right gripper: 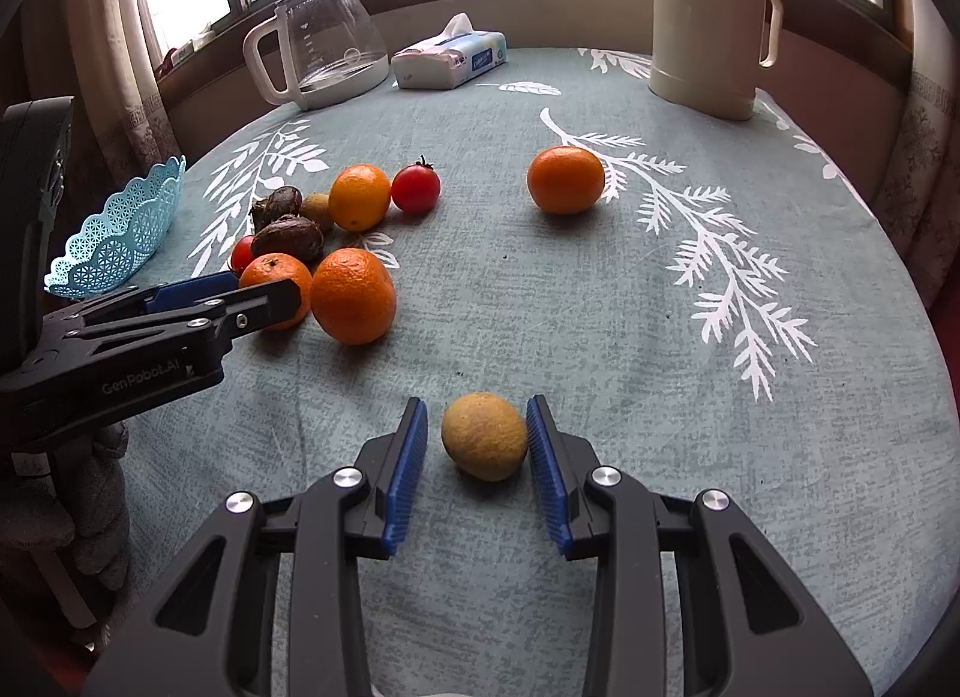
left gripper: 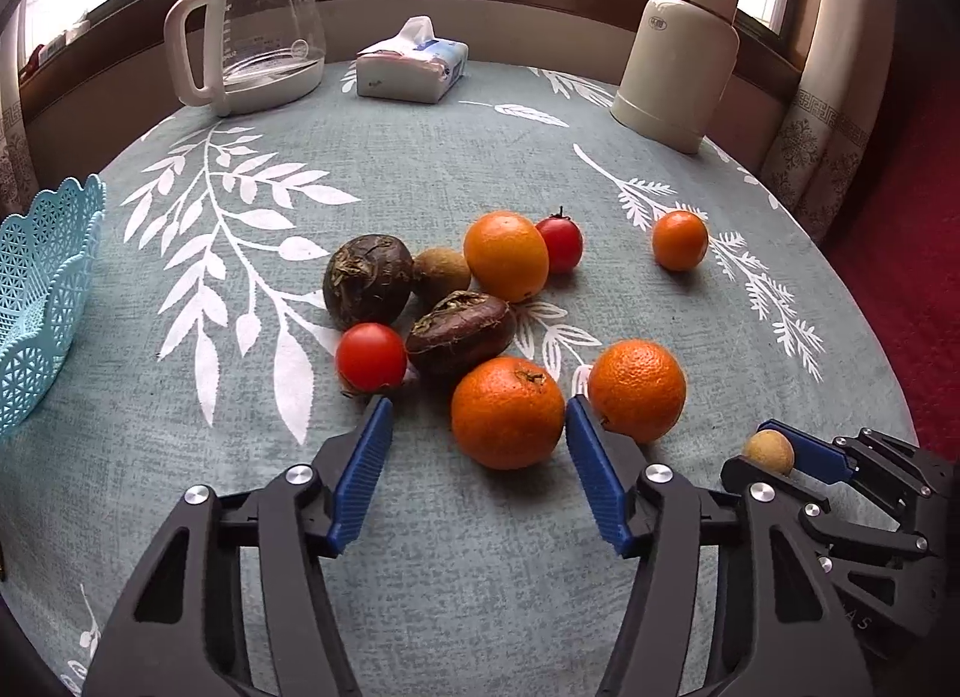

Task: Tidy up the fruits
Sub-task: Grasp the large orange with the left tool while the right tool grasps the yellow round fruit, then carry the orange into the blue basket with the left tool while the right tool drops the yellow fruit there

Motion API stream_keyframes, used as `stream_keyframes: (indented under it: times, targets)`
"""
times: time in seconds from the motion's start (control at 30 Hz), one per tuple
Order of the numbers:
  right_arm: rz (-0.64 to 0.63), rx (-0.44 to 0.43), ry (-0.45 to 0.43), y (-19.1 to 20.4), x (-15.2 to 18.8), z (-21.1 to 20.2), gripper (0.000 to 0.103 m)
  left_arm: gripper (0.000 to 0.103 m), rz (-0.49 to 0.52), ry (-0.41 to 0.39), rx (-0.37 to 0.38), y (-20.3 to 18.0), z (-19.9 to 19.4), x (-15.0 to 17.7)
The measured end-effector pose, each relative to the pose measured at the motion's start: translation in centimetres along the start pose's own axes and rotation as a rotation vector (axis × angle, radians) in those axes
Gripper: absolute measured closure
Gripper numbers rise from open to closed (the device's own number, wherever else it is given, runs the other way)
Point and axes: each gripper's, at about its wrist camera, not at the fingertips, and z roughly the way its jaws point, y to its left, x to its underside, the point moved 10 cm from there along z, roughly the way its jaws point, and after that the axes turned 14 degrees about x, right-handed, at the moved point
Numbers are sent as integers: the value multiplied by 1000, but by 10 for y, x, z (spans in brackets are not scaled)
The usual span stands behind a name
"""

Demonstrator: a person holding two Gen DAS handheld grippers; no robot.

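My left gripper (left gripper: 478,403) is open, its blue pads on either side of an orange (left gripper: 507,412) at the near edge of a fruit pile. The right pad is at the orange's skin and the left pad stands clear of it. In the pile lie more oranges (left gripper: 637,388), two red tomatoes (left gripper: 371,356) and two dark wrinkled fruits (left gripper: 461,331). My right gripper (right gripper: 477,403) is open around a small tan round fruit (right gripper: 485,436) resting on the table; its right pad touches the fruit, and a gap remains at the left pad. A lone orange (right gripper: 565,179) lies farther off. A light blue lattice basket (left gripper: 42,289) stands at the left table edge.
A glass kettle (left gripper: 264,31), a tissue pack (left gripper: 411,67) and a cream thermos (left gripper: 681,55) stand along the far edge of the round table (left gripper: 420,157) with its leaf-print cloth. Windows and curtains lie behind. The table drops off at the right onto red floor (left gripper: 924,307).
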Motion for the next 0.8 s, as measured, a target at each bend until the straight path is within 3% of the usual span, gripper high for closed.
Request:
stream_keyframes:
  times: [0.07, 0.3, 0.53, 0.8]
  targets:
    - [0, 0, 0, 0, 0, 0, 68, 62, 5, 13, 21, -5, 3, 2]
    - [0, -1, -6, 0, -1, -1, 72, 63, -1, -30, 48, -12, -11, 1]
    - [8, -2, -21, -1, -3, -4, 75, 63, 63, -92, 4, -17, -38, 0]
    - [49, 4, -32, -8, -5, -7, 75, 63, 18, -166, -41, 12, -72, -11]
